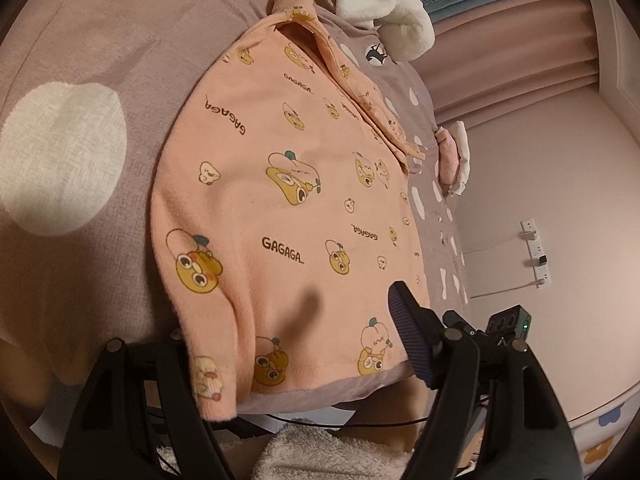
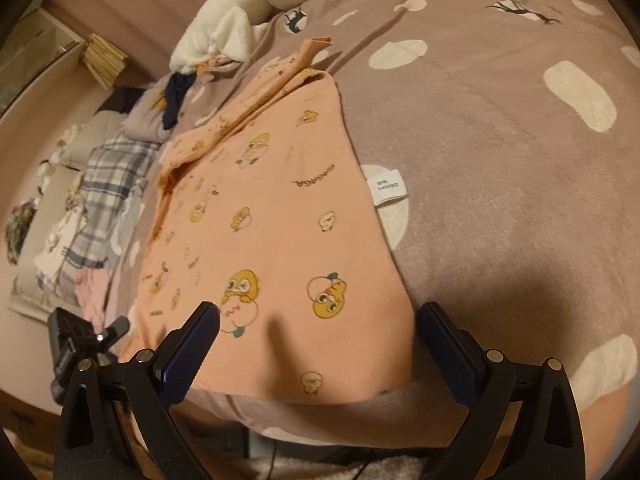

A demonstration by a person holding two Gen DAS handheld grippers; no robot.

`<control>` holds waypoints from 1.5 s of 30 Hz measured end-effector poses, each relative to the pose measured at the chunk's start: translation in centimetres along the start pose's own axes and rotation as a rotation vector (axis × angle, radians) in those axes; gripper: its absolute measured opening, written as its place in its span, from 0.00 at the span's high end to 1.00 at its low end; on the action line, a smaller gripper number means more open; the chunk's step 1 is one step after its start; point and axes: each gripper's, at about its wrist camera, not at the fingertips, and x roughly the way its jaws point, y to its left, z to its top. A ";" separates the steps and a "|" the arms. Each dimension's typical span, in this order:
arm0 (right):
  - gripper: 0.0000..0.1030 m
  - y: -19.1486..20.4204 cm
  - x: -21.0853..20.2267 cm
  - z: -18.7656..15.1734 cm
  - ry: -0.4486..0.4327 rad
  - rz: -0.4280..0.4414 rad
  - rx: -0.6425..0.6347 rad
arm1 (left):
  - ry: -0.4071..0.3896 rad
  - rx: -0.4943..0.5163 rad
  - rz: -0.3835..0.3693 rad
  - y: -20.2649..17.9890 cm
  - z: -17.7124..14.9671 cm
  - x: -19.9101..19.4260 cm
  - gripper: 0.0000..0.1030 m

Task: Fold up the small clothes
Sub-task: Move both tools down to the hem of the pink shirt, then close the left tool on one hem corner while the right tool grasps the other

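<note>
A peach-orange child's garment (image 1: 280, 200) printed with cartoon ducks and the word GAGAGA lies spread flat on a mauve bedspread with cream blotches (image 1: 80, 60), its near hem close to the bed's front edge; a sleeve or folded strip (image 1: 360, 92) runs along its far side, and a white care label (image 2: 387, 187) projects from one side seam onto the bedspread. The left gripper (image 1: 288, 344) sits at the near hem with its fingers (image 1: 412, 340) spread wide: one ribbed dark pad stands over the cloth, while the opposite finger is hidden beneath a draped corner of the fabric, so whether anything is pinched cannot be told. The right gripper (image 2: 318, 344) also has its fingers (image 2: 192, 352) set wide, straddling the near corner of the garment without closing on it. Farther back on the bed rest a white fluffy blanket (image 2: 248, 4), a plaid cloth (image 2: 112, 184) and other loose clothing.
</note>
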 end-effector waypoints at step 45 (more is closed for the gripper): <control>0.54 -1.3 0.1 -0.2 0.125 0.124 0.120 | 0.033 -0.108 0.137 1.1 -0.4 -1.5 0.72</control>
